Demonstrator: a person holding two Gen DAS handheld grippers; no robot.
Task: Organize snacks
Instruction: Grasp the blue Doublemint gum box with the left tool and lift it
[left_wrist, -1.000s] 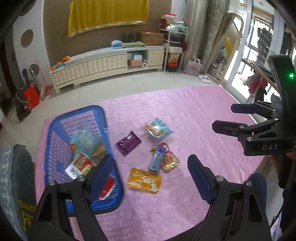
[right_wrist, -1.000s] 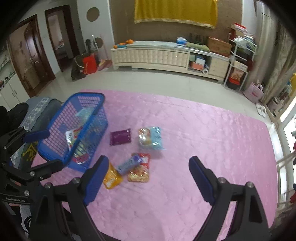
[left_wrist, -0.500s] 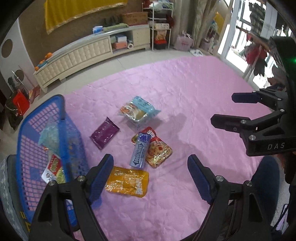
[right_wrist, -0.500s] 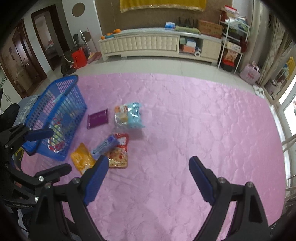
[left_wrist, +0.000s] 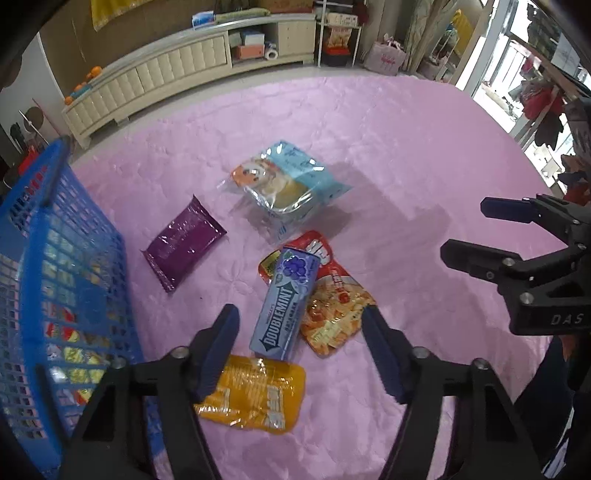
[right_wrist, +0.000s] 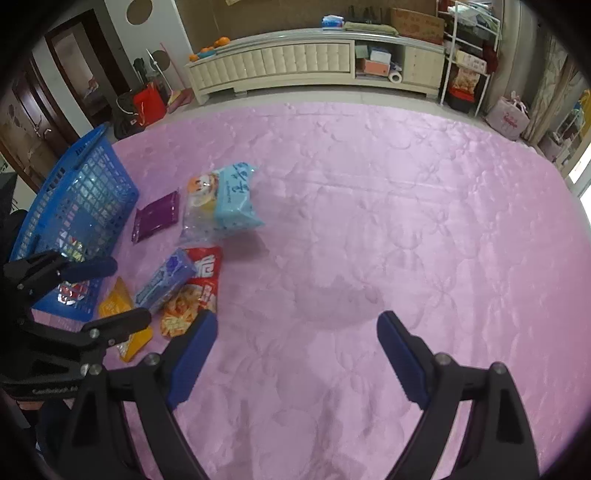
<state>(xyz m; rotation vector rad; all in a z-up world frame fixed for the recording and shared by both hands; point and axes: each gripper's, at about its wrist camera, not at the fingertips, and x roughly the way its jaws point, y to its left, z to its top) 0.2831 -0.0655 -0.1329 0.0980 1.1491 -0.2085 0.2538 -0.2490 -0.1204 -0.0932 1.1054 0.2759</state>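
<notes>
L gripper (left_wrist: 299, 328) jaws just narrowed, still apart, straddling the gum pack (left_wrist: 286, 304) w/o pressing it; it dropped closer vs. 1 s ago, so pick looks imminent. R gripper (right_wrist: 297, 338) spread wide, empty, over pink quilt (right_wrist: 406, 221). Basket (left_wrist: 55, 277) at 9 o'clock; yellow pouch (left_wrist: 255, 398) at 6.

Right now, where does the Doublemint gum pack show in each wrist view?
Left wrist: Doublemint gum pack low centre, between the jaws' tips.
Right wrist: same pack lower left, beside the left gripper.
Shared landmark: blue basket, left of the pack in both.
</notes>
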